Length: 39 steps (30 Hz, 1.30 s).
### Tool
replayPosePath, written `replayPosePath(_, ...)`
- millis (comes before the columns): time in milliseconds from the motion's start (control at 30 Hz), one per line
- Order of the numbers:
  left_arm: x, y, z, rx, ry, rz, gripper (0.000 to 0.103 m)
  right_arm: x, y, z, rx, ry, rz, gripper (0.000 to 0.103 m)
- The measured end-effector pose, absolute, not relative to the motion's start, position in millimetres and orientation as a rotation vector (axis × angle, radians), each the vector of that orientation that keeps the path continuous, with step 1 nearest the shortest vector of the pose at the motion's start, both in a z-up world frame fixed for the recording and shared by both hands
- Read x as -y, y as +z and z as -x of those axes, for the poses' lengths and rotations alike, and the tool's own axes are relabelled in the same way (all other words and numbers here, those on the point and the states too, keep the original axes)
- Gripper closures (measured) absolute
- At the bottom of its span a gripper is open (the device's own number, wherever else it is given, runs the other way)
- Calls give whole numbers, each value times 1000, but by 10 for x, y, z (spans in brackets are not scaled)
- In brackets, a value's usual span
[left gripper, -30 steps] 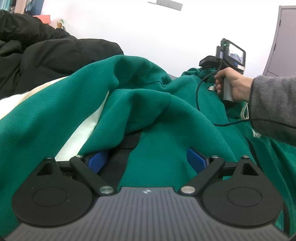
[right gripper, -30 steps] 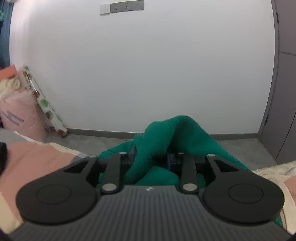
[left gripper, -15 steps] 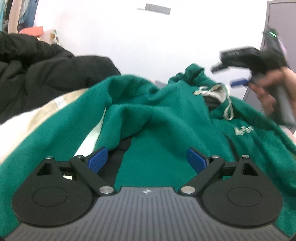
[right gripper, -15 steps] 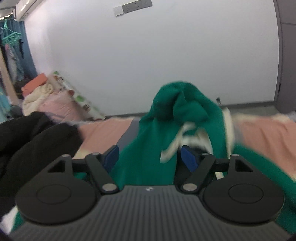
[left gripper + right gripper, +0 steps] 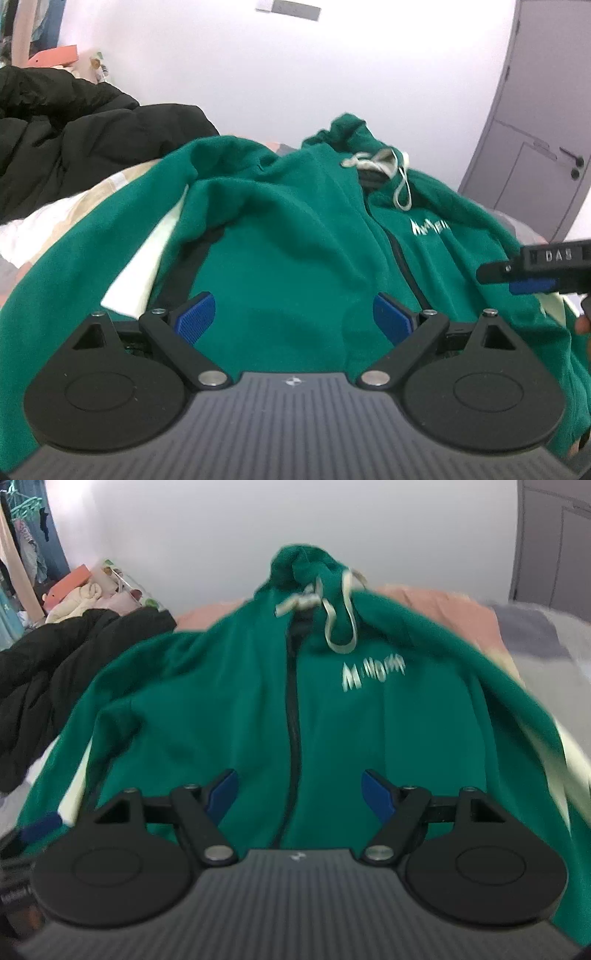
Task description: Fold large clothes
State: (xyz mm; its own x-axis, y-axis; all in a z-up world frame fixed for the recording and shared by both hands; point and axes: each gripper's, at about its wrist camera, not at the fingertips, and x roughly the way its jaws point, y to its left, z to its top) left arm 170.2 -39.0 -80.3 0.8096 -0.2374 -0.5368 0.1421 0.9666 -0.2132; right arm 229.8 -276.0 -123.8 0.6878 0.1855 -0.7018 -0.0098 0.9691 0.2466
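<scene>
A green zip-up hoodie (image 5: 295,221) lies front up on the bed, its hood and white drawstrings (image 5: 340,627) at the far end. Its dark zipper (image 5: 293,709) runs down the middle, with a white logo (image 5: 373,672) beside it. My left gripper (image 5: 293,317) hovers open over the hoodie's left half, with nothing pinched between its blue pads. My right gripper (image 5: 300,794) is open above the zipper line near the lower front and holds nothing. In the left wrist view the right gripper (image 5: 532,275) shows at the right edge, over the hoodie's right side.
A black padded jacket (image 5: 74,140) is heaped on the left, close to the hoodie's sleeve. The bed has cream (image 5: 55,218) and pink bedding (image 5: 424,605). A grey door (image 5: 535,147) stands at the right, and a pile of clothes (image 5: 85,594) at the far left by the wall.
My right gripper let go of the hood, opened and swung back over the hoodie's front. My left gripper drew back and rose slightly, still open. The hoodie now lies spread out.
</scene>
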Motion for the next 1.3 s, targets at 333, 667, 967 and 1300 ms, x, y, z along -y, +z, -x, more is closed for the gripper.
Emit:
replayPosePath(333, 450, -974, -1731, -692, -218, 212, 8, 3658, -988, -1729, -692, 29, -500, 28)
replayPosePath(667, 343, -1043, -1909, -716, -187, 273, 8, 5100, -1135, -1215, -715, -213, -512, 27)
replayPosePath(967, 282, -1035, -1879, -699, -155, 283, 8, 5576, -1963, -1051, -838, -237, -470, 27)
replayPosePath(1300, 270, -1014, -1856, -675, -106, 276, 8, 5710, -1961, -1344, -757, -154, -428, 96)
